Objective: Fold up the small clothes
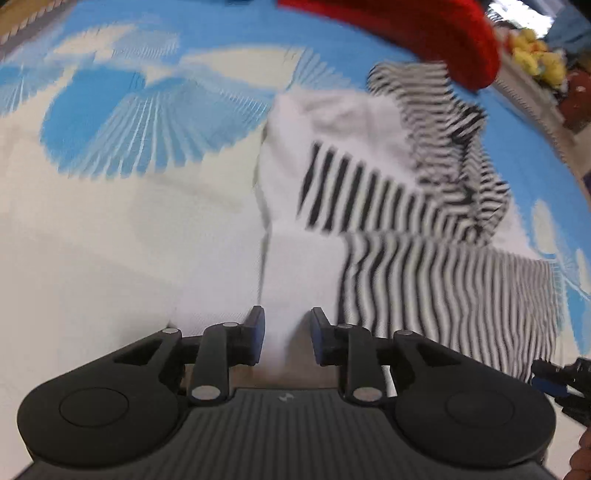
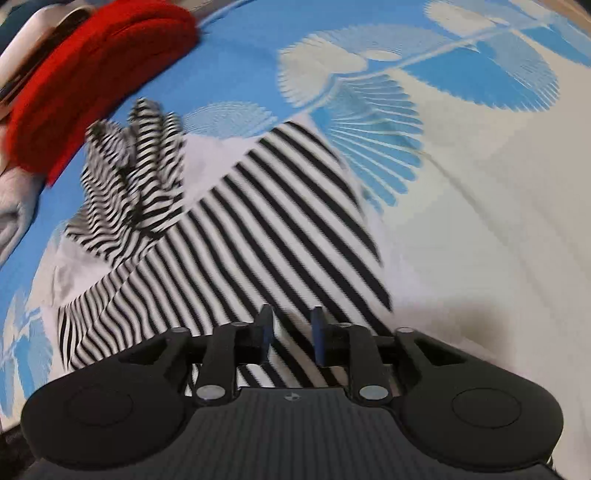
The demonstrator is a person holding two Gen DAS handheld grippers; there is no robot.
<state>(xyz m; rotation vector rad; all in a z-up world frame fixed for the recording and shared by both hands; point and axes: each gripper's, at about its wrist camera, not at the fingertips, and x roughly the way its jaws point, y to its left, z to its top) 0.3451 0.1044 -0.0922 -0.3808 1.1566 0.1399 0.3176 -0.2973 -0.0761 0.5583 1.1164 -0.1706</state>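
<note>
A small white garment with black-and-white stripes point(image 1: 369, 192) lies on a blue and white patterned sheet point(image 1: 110, 122). My left gripper point(image 1: 287, 338) has its jaws partly closed around a raised fold of the white fabric. In the right wrist view the striped part of the garment point(image 2: 280, 236) spreads out ahead, with a crumpled striped sleeve point(image 2: 136, 173) at its far left. My right gripper point(image 2: 291, 338) has its jaws partly closed around the striped fabric's near edge. Both views are blurred by motion.
A red knitted piece point(image 1: 443, 33) lies at the far edge of the sheet; it also shows in the right wrist view point(image 2: 92, 74). Yellow items point(image 1: 535, 55) sit beyond the sheet at the far right. The other gripper's tip point(image 1: 565, 376) shows at the right edge.
</note>
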